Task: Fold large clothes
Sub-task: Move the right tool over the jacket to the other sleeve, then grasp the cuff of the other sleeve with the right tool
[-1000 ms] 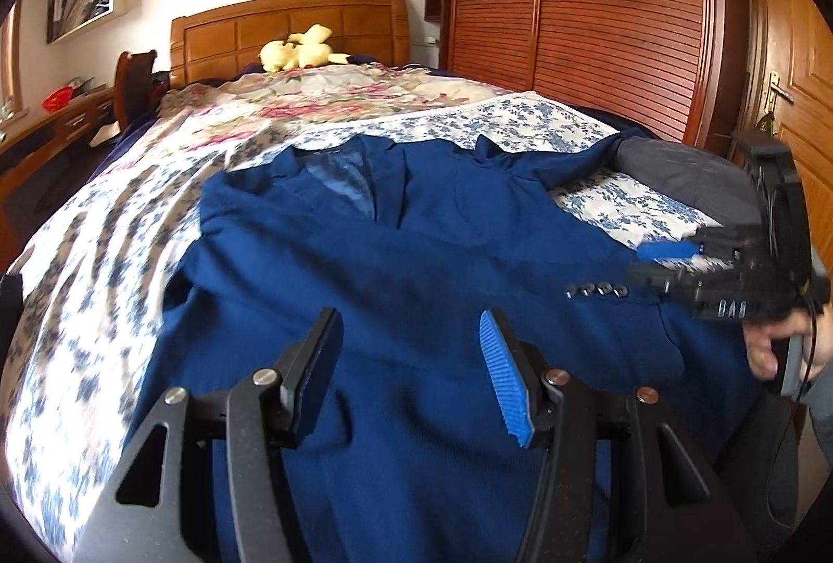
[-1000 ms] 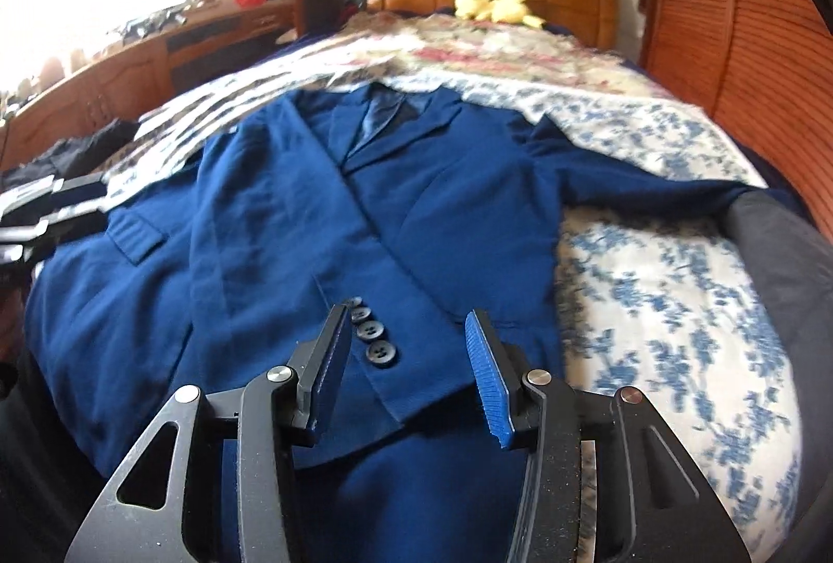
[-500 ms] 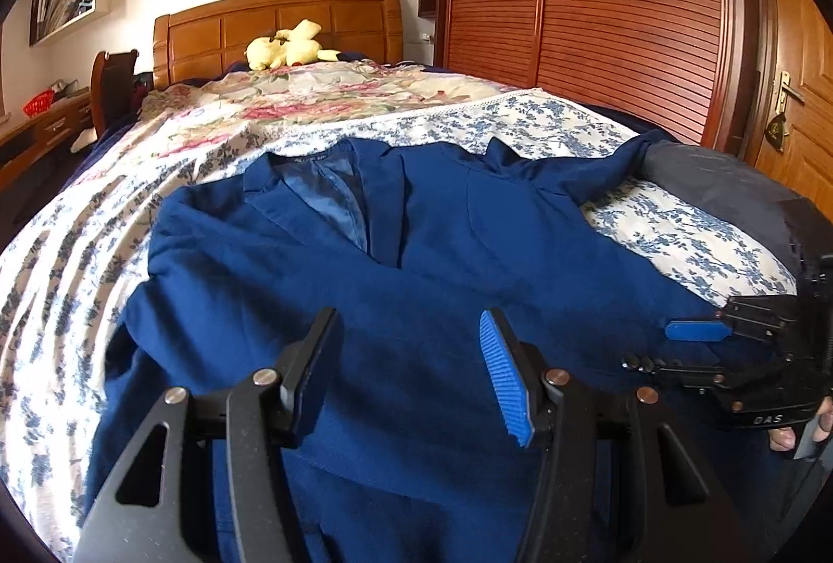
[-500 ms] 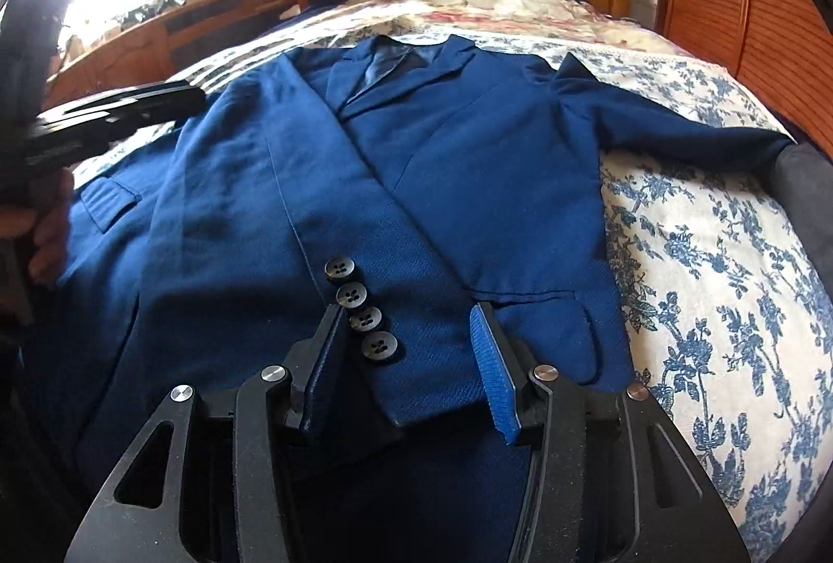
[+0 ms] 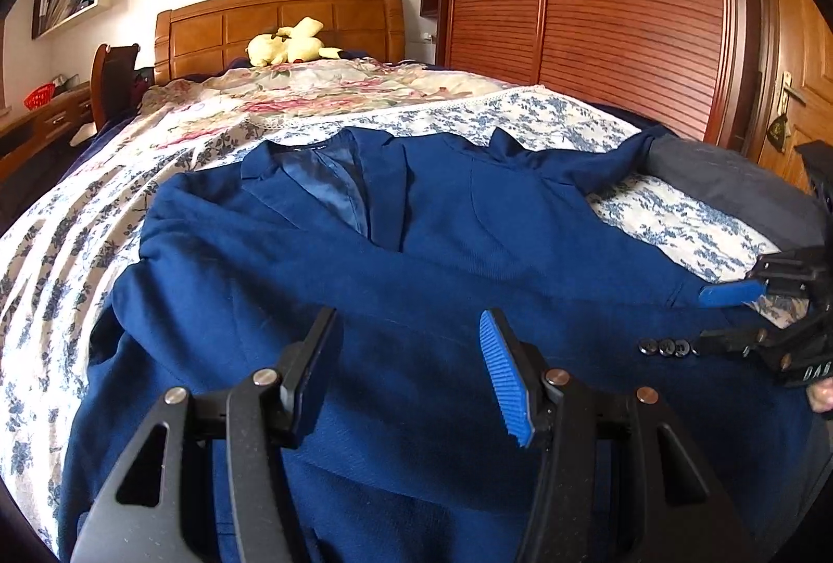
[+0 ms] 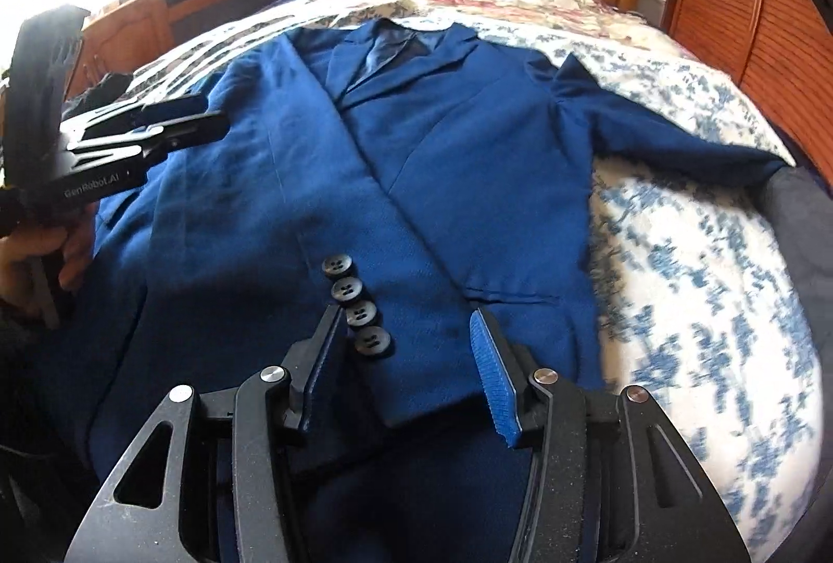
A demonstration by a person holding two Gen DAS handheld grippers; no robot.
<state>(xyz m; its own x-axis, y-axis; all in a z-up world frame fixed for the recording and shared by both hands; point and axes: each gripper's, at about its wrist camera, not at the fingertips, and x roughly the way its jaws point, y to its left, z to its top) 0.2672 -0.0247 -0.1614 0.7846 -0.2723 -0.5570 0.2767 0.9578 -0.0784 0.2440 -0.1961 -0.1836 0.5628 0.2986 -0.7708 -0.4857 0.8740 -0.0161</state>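
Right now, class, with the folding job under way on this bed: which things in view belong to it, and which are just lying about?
Belongs to the job:
- blue jacket, spread on the bed
- cuff with buttons
- left gripper, open
- right gripper, open

Just lying about:
- yellow plush toy
- grey garment
- red basket

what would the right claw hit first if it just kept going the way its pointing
Most likely the folded-over sleeve cuff of the blue jacket, beside its four buttons. The right claw points down at it with open fingers either side; whether it already touches the fabric is unclear.
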